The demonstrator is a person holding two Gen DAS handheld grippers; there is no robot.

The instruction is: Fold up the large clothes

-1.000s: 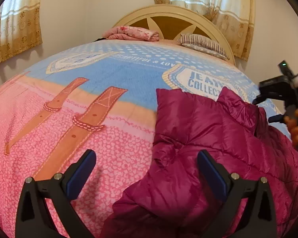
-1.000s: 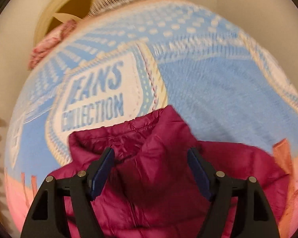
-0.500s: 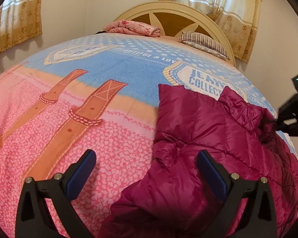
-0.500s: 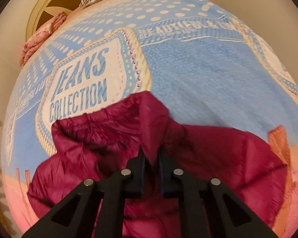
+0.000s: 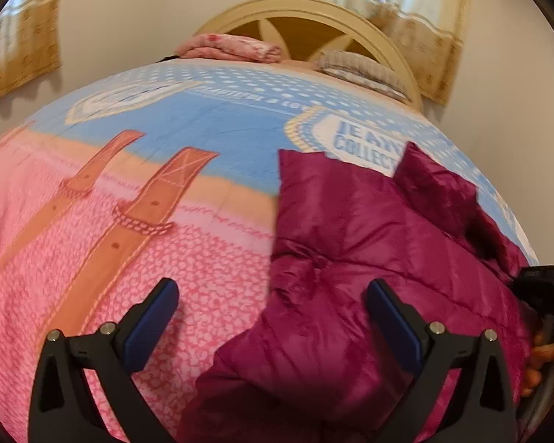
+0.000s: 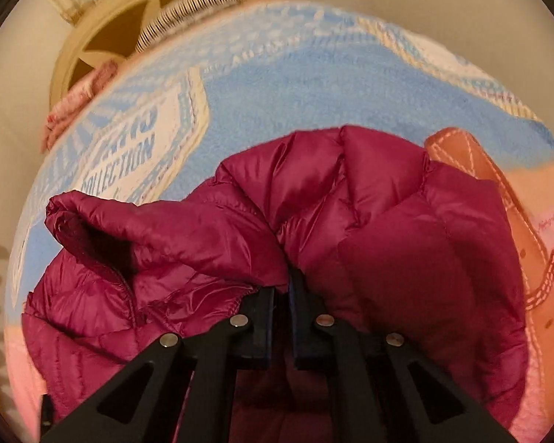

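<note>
The fold is barely begun. The magenta puffer jacket (image 5: 369, 258) lies rumpled on the right half of the bed (image 5: 129, 243), on the printed bedspread, with its collar end toward the headboard (image 5: 314, 22) and one sleeve or flap doubled loosely over the body; no clean crease or squared edge shows anywhere. The right gripper (image 6: 282, 295) has just closed its jaws on a pinch of the quilted fabric near the jacket's upper middle, and the cloth bunches up around the tips, so a grip is made and the jacket looks ready to be lifted or drawn over. The left gripper (image 5: 269, 302) hangs above the jacket's left edge with its jaws wide apart and nothing between them, one blue pad over the bedspread and the other over the fabric. What remains, as I judge it, is nearly everything: spreading the jacket flat, bringing the sleeves in, and folding the body down to a compact shape.
</note>
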